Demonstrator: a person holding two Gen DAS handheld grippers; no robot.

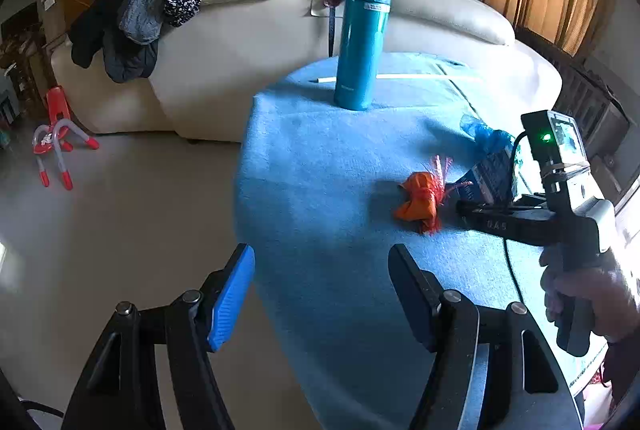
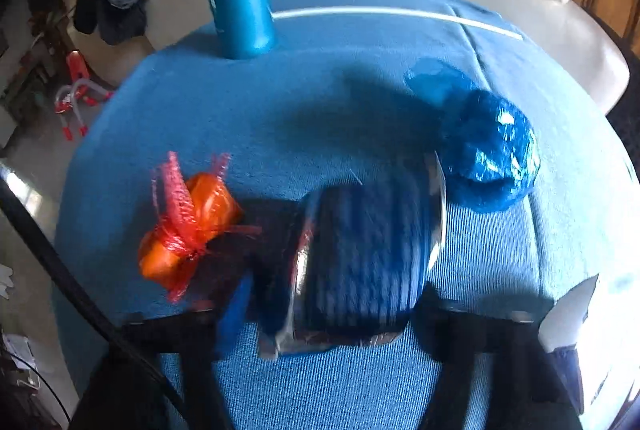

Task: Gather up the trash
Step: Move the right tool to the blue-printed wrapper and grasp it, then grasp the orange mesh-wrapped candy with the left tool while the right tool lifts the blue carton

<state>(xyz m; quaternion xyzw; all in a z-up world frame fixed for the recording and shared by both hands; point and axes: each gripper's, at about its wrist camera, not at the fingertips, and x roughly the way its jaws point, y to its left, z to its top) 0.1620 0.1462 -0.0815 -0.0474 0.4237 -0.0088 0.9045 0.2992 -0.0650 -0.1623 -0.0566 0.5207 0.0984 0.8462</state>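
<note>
Only the left wrist view shows the person's hand [image 1: 588,294] wrapped around the handle of the right hand-held gripper [image 1: 466,207], which reaches in from the right, low over the table [image 1: 320,270] with its blue cloth. That view also shows the left hand-held gripper [image 1: 320,294] released, jaws apart with nothing between them, hovering at the table's near left corner and tilted down. The right wrist view, blurred, looks steeply down on a dark blue foil packet [image 2: 360,262] lying between the right hand-held gripper's [image 2: 332,322] fingers; whether the pads press it I cannot tell. An orange wad wrapped in red netting [image 2: 188,226] lies just left of the packet, and a crumpled blue plastic bag [image 2: 488,149] lies just beyond its right end. A teal flask [image 1: 362,37] stands upright at the far edge, a white sofa [image 1: 248,37] behind it.
</note>
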